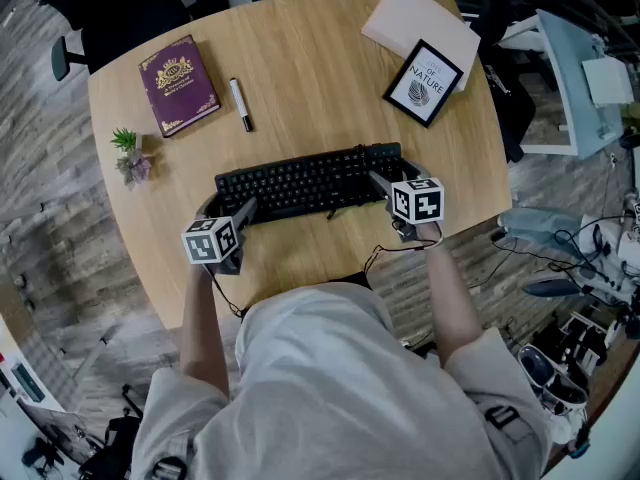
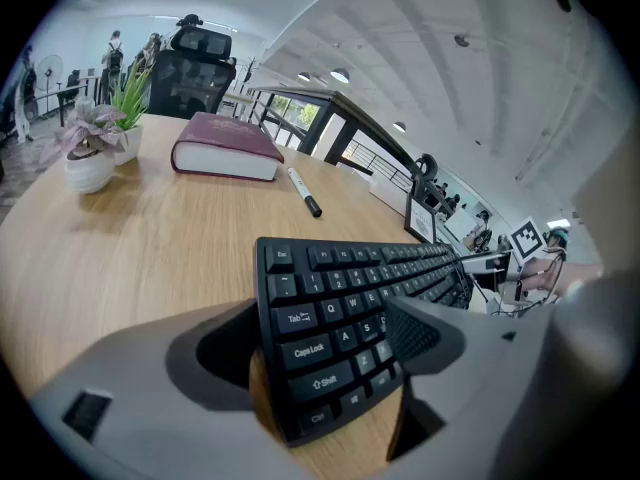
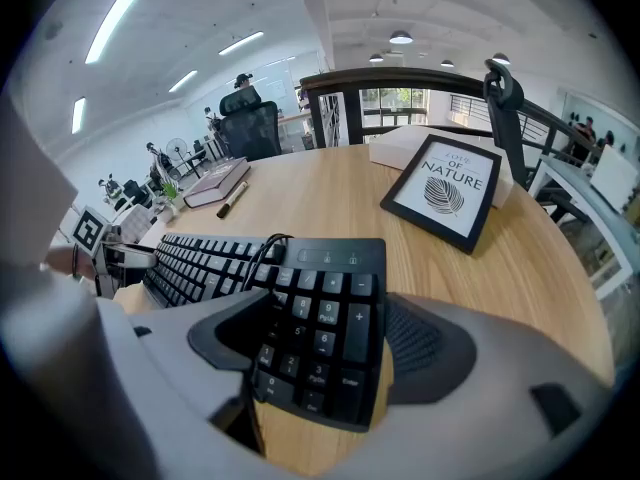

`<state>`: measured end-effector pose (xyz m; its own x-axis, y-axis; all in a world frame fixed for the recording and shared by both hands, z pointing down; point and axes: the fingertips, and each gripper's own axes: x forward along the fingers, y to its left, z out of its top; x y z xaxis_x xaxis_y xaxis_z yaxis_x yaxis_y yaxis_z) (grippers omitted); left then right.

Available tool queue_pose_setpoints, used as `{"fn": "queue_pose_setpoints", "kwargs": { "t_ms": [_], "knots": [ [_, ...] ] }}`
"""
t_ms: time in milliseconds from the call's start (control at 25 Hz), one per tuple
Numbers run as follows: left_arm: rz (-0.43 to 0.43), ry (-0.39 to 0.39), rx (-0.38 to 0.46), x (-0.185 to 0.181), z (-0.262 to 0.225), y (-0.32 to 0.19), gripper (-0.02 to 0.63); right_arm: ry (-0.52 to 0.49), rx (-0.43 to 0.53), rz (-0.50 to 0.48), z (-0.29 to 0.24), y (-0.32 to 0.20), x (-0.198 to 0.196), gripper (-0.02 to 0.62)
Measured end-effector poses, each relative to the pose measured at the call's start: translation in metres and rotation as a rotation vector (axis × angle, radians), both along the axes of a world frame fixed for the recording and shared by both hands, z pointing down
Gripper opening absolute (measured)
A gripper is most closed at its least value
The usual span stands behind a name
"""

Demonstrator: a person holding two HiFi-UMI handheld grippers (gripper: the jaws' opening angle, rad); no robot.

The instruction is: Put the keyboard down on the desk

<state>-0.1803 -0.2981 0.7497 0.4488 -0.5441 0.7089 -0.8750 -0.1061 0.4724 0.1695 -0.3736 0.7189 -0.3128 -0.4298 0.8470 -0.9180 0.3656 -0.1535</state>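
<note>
Holding: left gripper (image 1: 236, 216) and right gripper (image 1: 384, 182) each clamp one short end of the keyboard (image 1: 305, 180). Jaws are closed onto it, one ribbed pad over the keys, the other jaw at the outer edge.
Why both ends: prob. to keep a long, thin board level & stop it twisting on the way down.
Keyboard spot: on the near half of the desk (image 1: 320, 78), long side across the person. It sits so low I can't tell whether it rests or hangs just above.
Keyboard build: black matte plastic, flat rectangle, rounded keycaps w/ white legends. A thin black cable (image 3: 245, 258) loops off its back by the numpad.
Desk: pale wood grain, smooth, rounded corners.
Beyond keyboard, left: maroon book (image 1: 178, 84) w/ gold trim, hard cover; marker (image 1: 241, 104) just right of it.
Left of keyboard: small potted plant (image 1: 130, 156) in a white pot.
Beyond keyboard, right: black-framed print (image 1: 423, 82), stood just in front of a pale flat box (image 1: 410, 18).
Step judged: final lowering; release not yet done.
</note>
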Motion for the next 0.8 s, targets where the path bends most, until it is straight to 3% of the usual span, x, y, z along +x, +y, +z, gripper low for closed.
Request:
{"fn": "queue_pose_setpoints", "kwargs": {
  "t_ms": [800],
  "knots": [
    [-0.027, -0.043, -0.023, 0.000, 0.001, 0.000, 0.408, -0.040, -0.052, -0.008, 0.027, -0.002, 0.001, 0.348]
  ]
}}
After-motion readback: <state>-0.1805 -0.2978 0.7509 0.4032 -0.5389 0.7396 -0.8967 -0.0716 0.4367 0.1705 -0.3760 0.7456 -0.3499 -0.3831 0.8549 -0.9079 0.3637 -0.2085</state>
